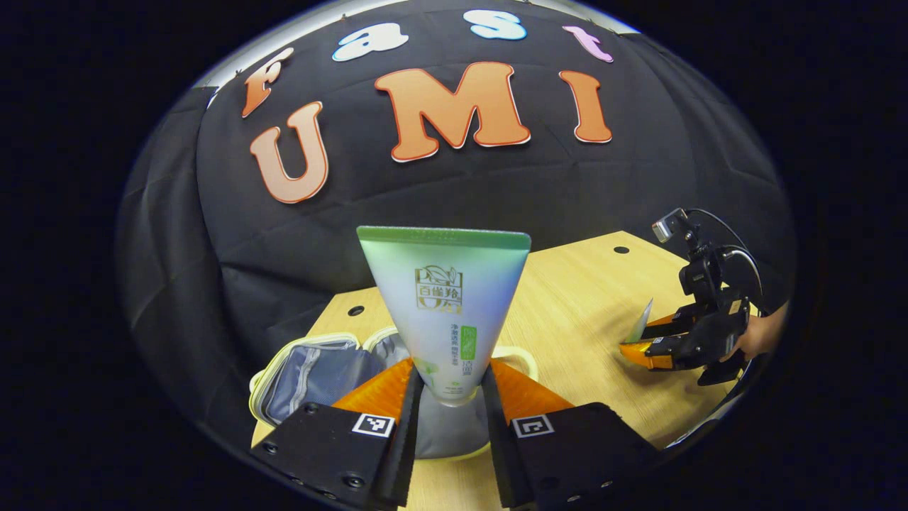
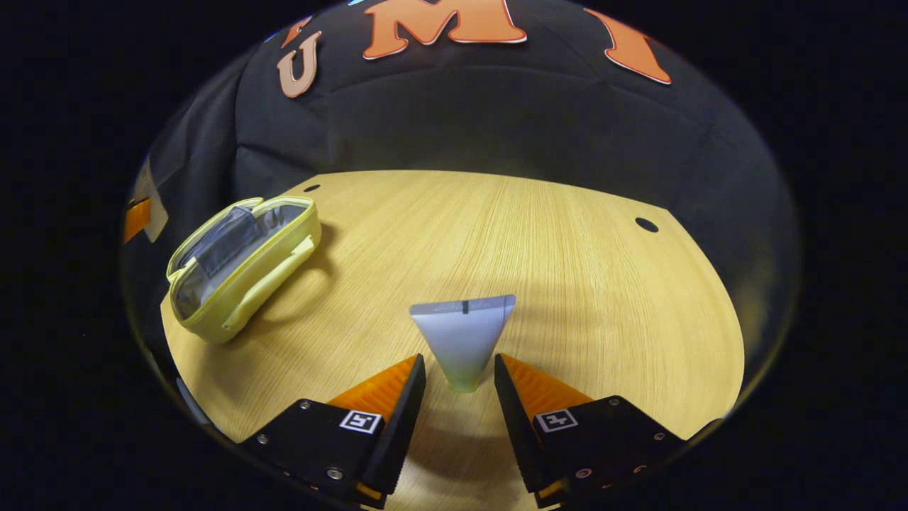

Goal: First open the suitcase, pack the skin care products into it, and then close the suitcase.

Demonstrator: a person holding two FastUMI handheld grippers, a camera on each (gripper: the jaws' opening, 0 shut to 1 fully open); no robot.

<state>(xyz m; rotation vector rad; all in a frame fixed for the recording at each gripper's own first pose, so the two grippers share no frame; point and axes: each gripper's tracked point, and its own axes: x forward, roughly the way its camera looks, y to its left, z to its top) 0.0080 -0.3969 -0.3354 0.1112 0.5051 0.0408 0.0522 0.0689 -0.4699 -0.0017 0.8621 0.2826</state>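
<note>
- In the right gripper view, the open suitcase (image 2: 241, 266) lies on the table (image 2: 567, 284) at ten o'clock.
- A tube (image 2: 462, 341) sits centrally, at six o'clock, well apart from it.

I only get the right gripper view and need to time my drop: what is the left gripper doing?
Observer: The left gripper is shut on a tube, with its fingers pressing both sides.
Operator: Where is that tube relative to the suitcase?
Observer: In the left gripper view the open suitcase lies directly behind the upright tube, with its grey lining showing.
Operator: How does my gripper look from there?
Observer: The right gripper sits low over the table at the far right, with a hand behind it.
</note>
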